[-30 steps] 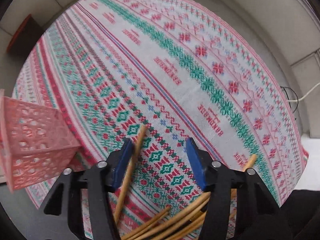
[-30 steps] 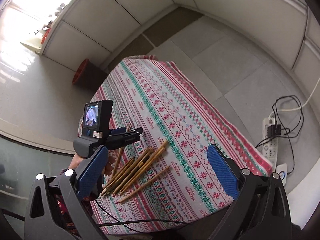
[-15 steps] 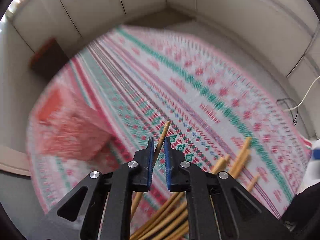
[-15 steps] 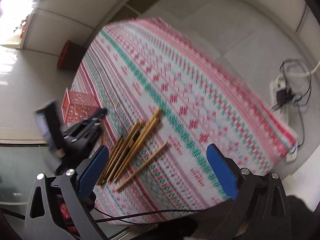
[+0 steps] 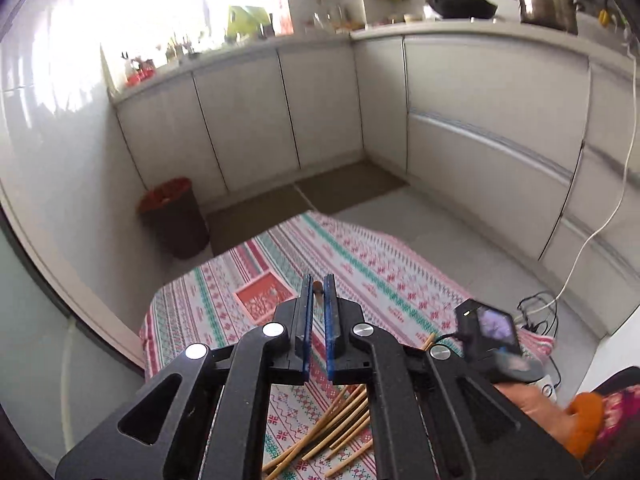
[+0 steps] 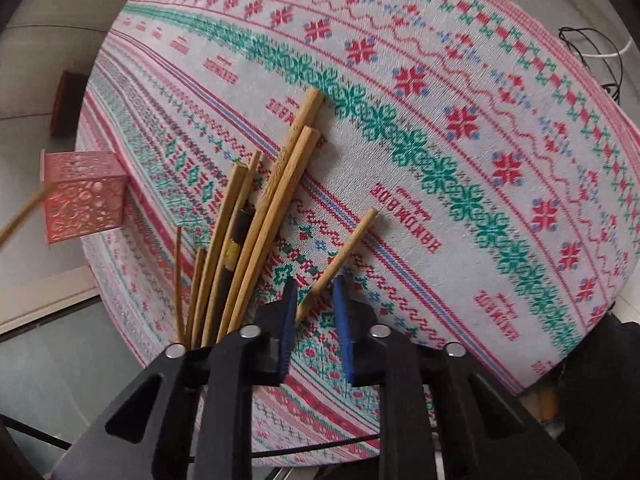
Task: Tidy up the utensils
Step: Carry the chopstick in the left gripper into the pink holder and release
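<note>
Chopsticks (image 6: 256, 216) are lying bundled on the cloth (image 6: 440, 128), right of the pink basket (image 6: 82, 196), long axes running away from me. My left gripper (image 5: 318, 300) is pinching one chopstick (image 5: 318, 289) end-on, jaws nearly closed, above the basket. My right gripper (image 6: 314, 308) is straddling a lone stick (image 6: 340, 258), which lies to the right of the bundle, jaws partly open.

Eight-odd chopsticks (image 6: 280, 200), one pink basket (image 6: 86, 196)
</note>
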`<state>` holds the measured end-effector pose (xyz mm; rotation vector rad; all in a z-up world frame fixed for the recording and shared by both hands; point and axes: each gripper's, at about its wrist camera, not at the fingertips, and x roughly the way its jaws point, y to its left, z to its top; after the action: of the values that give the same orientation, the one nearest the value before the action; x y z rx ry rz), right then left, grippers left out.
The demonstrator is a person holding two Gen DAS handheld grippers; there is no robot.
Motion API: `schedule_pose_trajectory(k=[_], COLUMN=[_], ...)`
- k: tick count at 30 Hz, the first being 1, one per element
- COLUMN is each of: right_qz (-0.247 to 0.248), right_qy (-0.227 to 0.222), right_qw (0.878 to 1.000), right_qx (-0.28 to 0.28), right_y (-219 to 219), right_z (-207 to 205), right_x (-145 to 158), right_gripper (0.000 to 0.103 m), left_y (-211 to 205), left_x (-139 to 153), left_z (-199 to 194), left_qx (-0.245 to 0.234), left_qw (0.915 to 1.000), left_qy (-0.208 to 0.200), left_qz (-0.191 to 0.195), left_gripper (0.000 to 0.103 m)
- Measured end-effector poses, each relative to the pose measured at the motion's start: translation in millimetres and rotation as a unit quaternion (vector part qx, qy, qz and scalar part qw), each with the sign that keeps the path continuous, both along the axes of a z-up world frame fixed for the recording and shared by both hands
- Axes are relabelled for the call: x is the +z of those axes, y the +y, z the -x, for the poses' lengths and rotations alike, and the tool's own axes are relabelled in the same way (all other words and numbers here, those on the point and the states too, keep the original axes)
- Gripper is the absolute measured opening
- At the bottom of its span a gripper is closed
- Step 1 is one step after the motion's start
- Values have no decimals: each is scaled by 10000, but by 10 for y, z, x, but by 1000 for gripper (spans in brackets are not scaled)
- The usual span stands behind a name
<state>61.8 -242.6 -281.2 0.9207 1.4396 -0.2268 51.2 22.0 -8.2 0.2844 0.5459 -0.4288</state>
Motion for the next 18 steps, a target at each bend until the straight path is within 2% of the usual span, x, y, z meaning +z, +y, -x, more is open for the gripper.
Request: schedule_pose_trajectory(k=[4, 9, 11, 13, 15, 18], right_qz=[45, 75, 172, 408, 627, 933], right_qy=[-185, -611, -971, -1487, -1938, -2742], right_qw=[9998, 9981, 9949, 9867, 9760, 9518], right_qx=[-115, -39, 188, 514, 771, 1010], right_y=[137, 70, 66, 90, 118, 112], right_z=[-70, -29, 36, 132, 202, 323], right_x=[2, 192, 426, 803, 1129, 1724], right_gripper=[7, 6, 6, 6, 6, 6], left_y=[78, 282, 356, 405, 428, 425], left_x=[48, 45, 100, 151, 203, 305], left_z=[82, 81, 106, 150, 152, 126], left_qx=[56, 261, 349, 433, 514, 628], left_qw=[9999, 9993, 9988, 9982, 9975, 9959], left_qy=[-68, -55, -73, -139, -165, -246], left_qz=[136, 246, 329, 381, 450, 609], left_gripper=[4, 4, 4, 4, 4, 4])
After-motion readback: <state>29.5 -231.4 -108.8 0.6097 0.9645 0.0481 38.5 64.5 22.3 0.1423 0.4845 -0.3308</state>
